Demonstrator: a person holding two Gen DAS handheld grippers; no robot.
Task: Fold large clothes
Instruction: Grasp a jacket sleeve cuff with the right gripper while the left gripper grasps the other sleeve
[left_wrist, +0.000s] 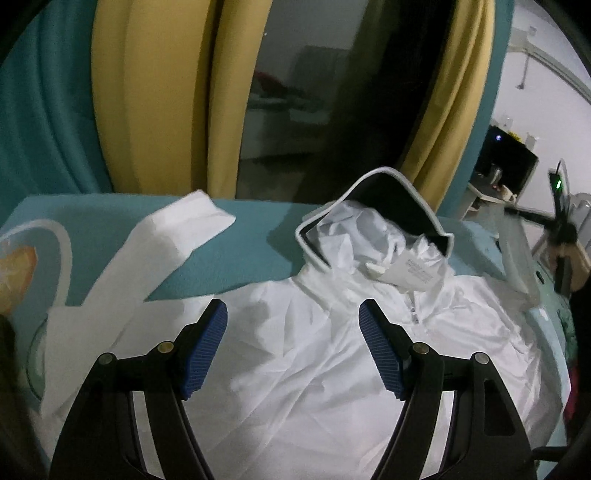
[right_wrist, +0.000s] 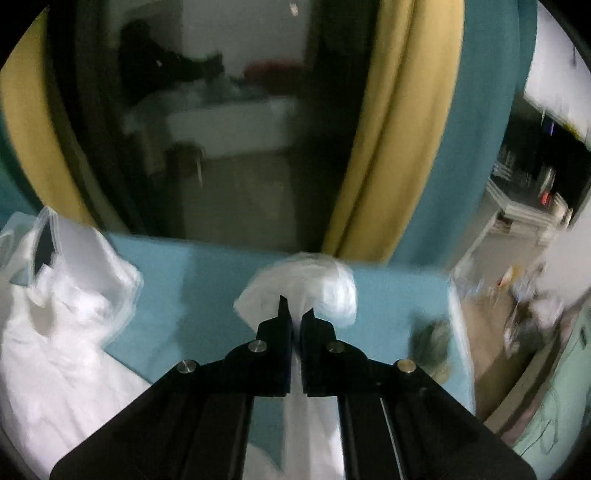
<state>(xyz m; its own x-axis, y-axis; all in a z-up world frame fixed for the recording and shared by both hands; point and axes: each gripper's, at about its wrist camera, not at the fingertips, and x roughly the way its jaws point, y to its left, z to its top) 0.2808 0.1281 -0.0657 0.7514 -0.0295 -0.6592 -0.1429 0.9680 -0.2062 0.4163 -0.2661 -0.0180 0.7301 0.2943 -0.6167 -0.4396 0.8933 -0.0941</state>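
Observation:
A white hooded jacket (left_wrist: 314, 350) lies front up on a teal bed cover (left_wrist: 236, 254), its dark-lined hood (left_wrist: 384, 210) toward the window. One sleeve (left_wrist: 162, 243) stretches out to the far left. My left gripper (left_wrist: 293, 321) is open and empty, hovering over the jacket's chest. In the right wrist view, my right gripper (right_wrist: 295, 314) is shut on the cuff end of the other white sleeve (right_wrist: 328, 291), held above the bed cover (right_wrist: 199, 295). The jacket body (right_wrist: 55, 332) lies at the left there.
Yellow and teal curtains (left_wrist: 166, 92) and a dark window (left_wrist: 325, 110) stand behind the bed. The bed's right edge (right_wrist: 461, 332) drops to a cluttered floor. A dark furry object (right_wrist: 432, 343) lies near that edge. Shelves (left_wrist: 506, 166) stand at the right.

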